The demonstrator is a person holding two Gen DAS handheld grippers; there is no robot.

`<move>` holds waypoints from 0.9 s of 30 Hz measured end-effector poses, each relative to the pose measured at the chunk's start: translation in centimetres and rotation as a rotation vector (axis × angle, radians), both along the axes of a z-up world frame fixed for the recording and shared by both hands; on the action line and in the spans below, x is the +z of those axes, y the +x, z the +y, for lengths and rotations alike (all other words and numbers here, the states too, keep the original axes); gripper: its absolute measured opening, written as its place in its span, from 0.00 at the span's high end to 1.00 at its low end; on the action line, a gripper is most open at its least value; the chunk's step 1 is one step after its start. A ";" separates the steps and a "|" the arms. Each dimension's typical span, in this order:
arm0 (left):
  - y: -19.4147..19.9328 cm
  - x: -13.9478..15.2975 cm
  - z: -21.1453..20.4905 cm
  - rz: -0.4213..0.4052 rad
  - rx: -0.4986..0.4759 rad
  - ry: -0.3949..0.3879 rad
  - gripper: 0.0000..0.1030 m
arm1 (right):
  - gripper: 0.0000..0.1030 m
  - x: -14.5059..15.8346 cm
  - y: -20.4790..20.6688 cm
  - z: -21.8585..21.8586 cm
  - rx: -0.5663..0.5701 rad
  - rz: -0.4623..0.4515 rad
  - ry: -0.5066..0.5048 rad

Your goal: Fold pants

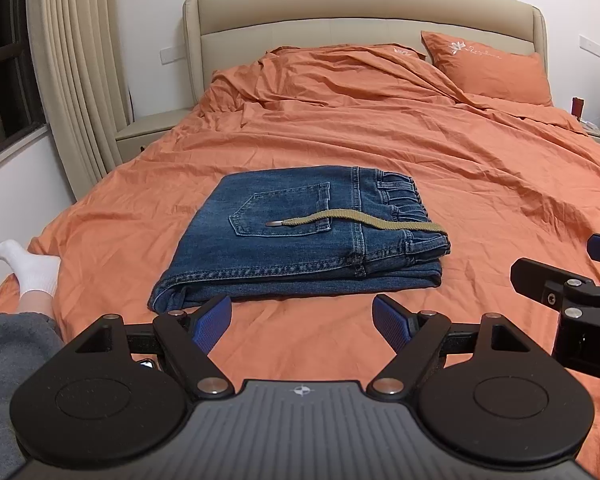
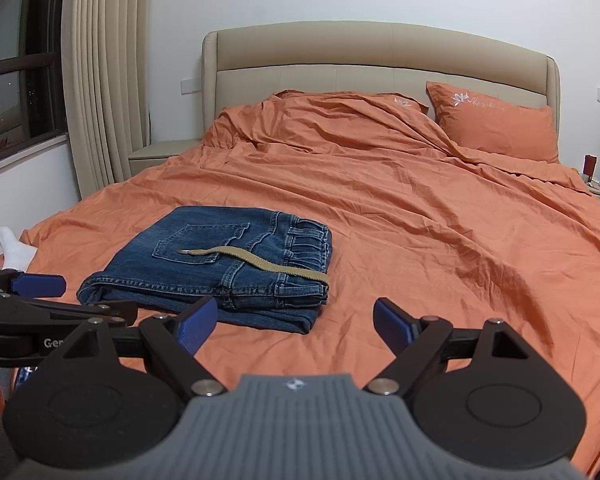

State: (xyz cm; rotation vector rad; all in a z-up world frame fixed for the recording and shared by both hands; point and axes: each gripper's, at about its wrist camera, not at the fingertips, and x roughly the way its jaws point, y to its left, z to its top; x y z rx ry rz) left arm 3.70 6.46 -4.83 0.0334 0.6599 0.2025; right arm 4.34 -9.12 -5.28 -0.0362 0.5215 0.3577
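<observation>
1. I see the bed [image 1: 440, 152] filling both views, covered by a rumpled orange sheet [image 2: 400, 208]; a beige headboard [image 1: 360, 12] stands at the far end.
2. Curtain [image 1: 76, 72] hangs at far left beside a dark window [image 1: 0, 60]; a low nightstand [image 1: 148, 128] sits between curtain and bed.
3. An orange pillow [image 1: 488, 68] with a white embroidered flower leans on the headboard, far right.
4. Jeans [image 1: 300, 236] lie folded into a flat, layered rectangle on the near half of the sheet, waistband to the right, back pocket up. In the right wrist view they sit left of centre.
5. My left gripper [image 1: 302, 326] hovers just short of the jeans' near edge, blue pads [image 1: 212, 324] spread wide, nothing between them.
6. My right gripper [image 2: 294, 328] hovers off the jeans' near right corner, likewise spread wide and empty. Each shows at the edge of the other's view.
7. A leg in grey fabric [image 1: 4, 360] and a white sock [image 1: 28, 268] rest at the bed's left edge.
8. A tan drawstring [image 1: 356, 220] trails from the waistband across the pocket, metal tip at its free end.
</observation>
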 end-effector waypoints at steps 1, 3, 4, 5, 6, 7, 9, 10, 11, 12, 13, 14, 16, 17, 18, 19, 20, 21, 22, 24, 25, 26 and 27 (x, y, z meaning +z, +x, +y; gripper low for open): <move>0.0 0.0 0.0 0.001 -0.001 0.001 0.09 | 0.21 0.0 0.0 0.0 0.000 0.001 0.000; -0.1 0.0 -0.1 0.002 -0.002 0.003 0.09 | 0.21 0.0 0.0 0.0 0.001 0.004 -0.002; 0.0 0.0 -0.1 0.002 -0.002 0.002 0.09 | 0.21 0.1 0.0 0.0 0.001 0.004 -0.002; 0.0 0.0 0.0 0.002 -0.003 0.001 0.09 | 0.21 0.1 0.0 0.0 0.001 0.004 -0.003; 0.0 0.0 -0.1 0.001 -0.002 0.000 0.09 | 0.21 0.1 0.0 0.0 0.001 0.004 -0.002; 0.0 0.0 0.0 0.000 -0.002 0.000 0.09 | 0.21 0.1 0.0 0.0 0.002 0.004 -0.003; -0.1 0.0 -0.1 -0.002 -0.002 0.000 0.09 | 0.21 0.1 0.0 0.0 0.000 0.002 -0.004; -0.1 0.0 -0.1 -0.002 -0.002 0.000 0.09 | 0.21 0.1 0.0 0.0 0.000 0.002 -0.005; -0.1 0.0 -0.1 -0.002 -0.002 0.000 0.09 | 0.21 0.1 0.0 0.0 -0.001 0.003 -0.005; -0.1 0.0 -0.1 -0.001 -0.003 -0.001 0.09 | 0.21 0.2 0.0 -0.1 -0.001 0.003 -0.005; -0.1 0.0 -0.1 -0.001 -0.003 -0.001 0.09 | 0.21 0.2 0.1 -0.1 -0.001 0.004 -0.005; -0.1 0.1 -0.1 -0.002 -0.003 0.000 0.09 | 0.21 0.2 0.1 -0.1 -0.001 0.004 -0.005; -0.1 0.0 -0.1 -0.002 -0.003 -0.001 0.09 | 0.21 0.2 0.1 -0.1 -0.003 0.004 -0.006; -0.1 0.0 -0.1 -0.002 -0.003 -0.001 0.09 | 0.21 0.2 0.1 -0.1 -0.003 0.004 -0.006; -0.1 0.0 -0.1 -0.003 -0.002 0.000 0.09 | 0.21 0.2 0.1 -0.1 -0.003 0.003 -0.006; -0.1 0.1 -0.2 -0.004 -0.002 0.001 0.09 | 0.21 0.3 0.1 -0.1 -0.003 0.003 -0.006; -0.1 0.1 -0.2 -0.004 -0.002 0.002 0.09 | 0.21 0.3 0.1 -0.1 -0.003 0.003 -0.005; -0.1 0.2 -0.2 -0.005 -0.003 0.002 0.09 | 0.21 0.3 0.1 -0.1 -0.004 0.003 -0.004; -0.1 0.2 -0.2 -0.006 -0.003 0.003 0.09 | 0.21 0.3 0.2 -0.1 -0.004 0.003 -0.004; -0.1 0.3 -0.3 -0.007 -0.003 0.005 0.09 | 0.21 0.3 0.2 -0.1 -0.003 0.002 -0.004; -0.1 0.3 -0.3 -0.008 -0.003 0.006 0.09 | 0.21 0.3 0.2 -0.1 -0.003 0.002 -0.005; -0.1 0.3 -0.3 -0.009 -0.002 0.009 0.09 | 0.21 0.3 0.2 -0.1 -0.004 0.002 -0.007; -0.1 0.4 -0.3 -0.011 -0.002 0.011 0.09 | 0.21 0.3 0.2 0.0 -0.004 0.003 -0.007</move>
